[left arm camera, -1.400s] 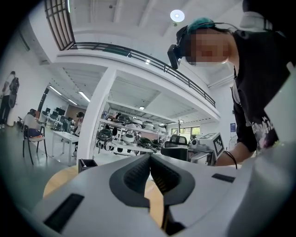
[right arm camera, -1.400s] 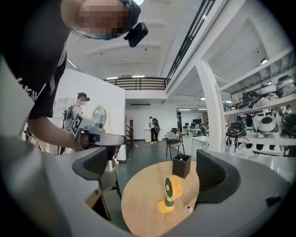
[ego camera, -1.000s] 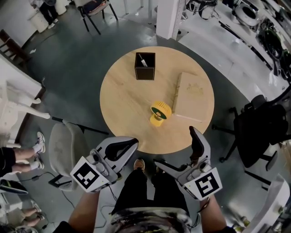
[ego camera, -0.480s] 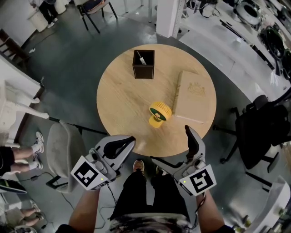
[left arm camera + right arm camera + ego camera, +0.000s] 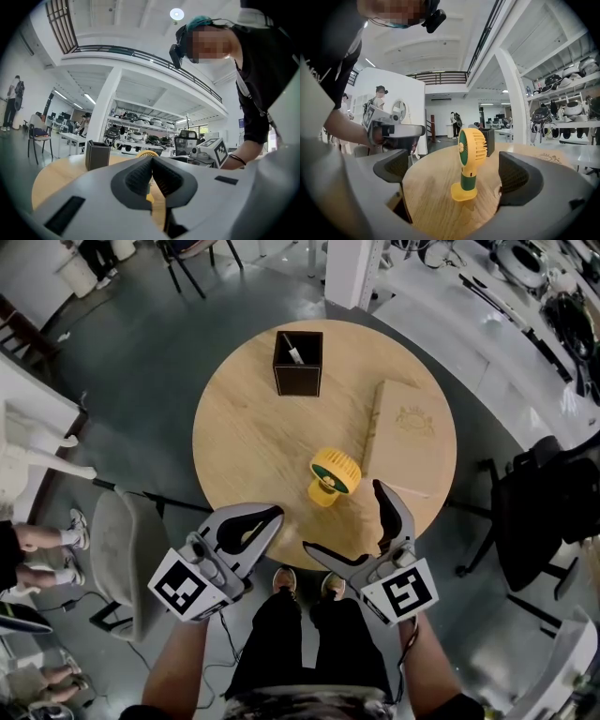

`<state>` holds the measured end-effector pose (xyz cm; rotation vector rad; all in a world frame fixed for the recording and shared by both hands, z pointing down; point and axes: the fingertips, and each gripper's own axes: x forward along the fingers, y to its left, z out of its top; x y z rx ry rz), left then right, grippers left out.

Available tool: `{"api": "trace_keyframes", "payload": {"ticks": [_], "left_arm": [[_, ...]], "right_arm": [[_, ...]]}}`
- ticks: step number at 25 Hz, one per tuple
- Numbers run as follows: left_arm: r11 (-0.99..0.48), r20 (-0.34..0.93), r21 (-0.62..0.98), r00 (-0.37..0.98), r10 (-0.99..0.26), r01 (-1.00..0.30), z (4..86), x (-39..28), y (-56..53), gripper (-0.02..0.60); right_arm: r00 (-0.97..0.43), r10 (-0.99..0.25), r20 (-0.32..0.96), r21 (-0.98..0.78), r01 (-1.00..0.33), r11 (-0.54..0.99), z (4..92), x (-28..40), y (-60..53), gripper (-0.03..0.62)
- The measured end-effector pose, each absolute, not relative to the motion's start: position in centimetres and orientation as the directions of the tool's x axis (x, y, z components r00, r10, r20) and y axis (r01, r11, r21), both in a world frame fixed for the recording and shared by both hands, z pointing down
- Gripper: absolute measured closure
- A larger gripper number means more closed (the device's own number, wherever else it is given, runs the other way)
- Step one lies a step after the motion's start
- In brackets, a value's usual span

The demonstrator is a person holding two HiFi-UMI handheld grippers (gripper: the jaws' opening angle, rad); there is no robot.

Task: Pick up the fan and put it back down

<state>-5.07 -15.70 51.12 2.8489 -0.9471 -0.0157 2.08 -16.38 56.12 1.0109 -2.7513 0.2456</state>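
A small yellow fan (image 5: 333, 474) with a green face stands upright on the round wooden table (image 5: 244, 427), near its front edge. My right gripper (image 5: 345, 519) is open, just short of the fan, over the table's near edge. In the right gripper view the fan (image 5: 469, 154) stands a little ahead of the wide-apart pads (image 5: 520, 176), touching neither. My left gripper (image 5: 267, 517) hovers at the table's front-left edge, shut with nothing in it. In the left gripper view its jaws (image 5: 152, 161) meet, and the fan's yellow top (image 5: 147, 153) peeks just above them.
A black square holder (image 5: 297, 363) with a white item inside stands at the table's far side. A tan flat box (image 5: 410, 437) lies right of the fan. A grey chair (image 5: 122, 549) stands left of the table and a black office chair (image 5: 539, 512) to the right.
My right gripper has moved forward, closer to the fan, still open. The left gripper stays shut and has hardly moved. The fan has not moved on the table.
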Motion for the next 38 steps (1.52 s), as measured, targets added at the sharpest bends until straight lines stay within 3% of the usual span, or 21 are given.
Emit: {"api": "trace_keyframes", "payload": {"ticks": [24, 32, 38], "left_arm": [[-0.764, 0.025, 0.152, 0.775, -0.631, -0.627, 53.5, -6.6, -19.7, 0.563], [-0.755, 0.027, 0.165, 0.769, -0.639, -0.634, 53.8, -6.8, -20.1, 0.563], [-0.751, 0.035, 0.173, 0.766, -0.642, -0.638, 54.1, -6.8, -20.2, 0.563]], "right_arm": [[-0.720, -0.643, 0.262, -0.087, -0.681, 0.727, 60.4, 0.8, -21.6, 0.020], [-0.697, -0.676, 0.239, -0.085, -0.708, 0.701, 60.3, 1.3, -22.4, 0.151], [-0.652, -0.717, 0.247, -0.041, -0.746, 0.664, 60.4, 2.1, -22.8, 0.375]]}}
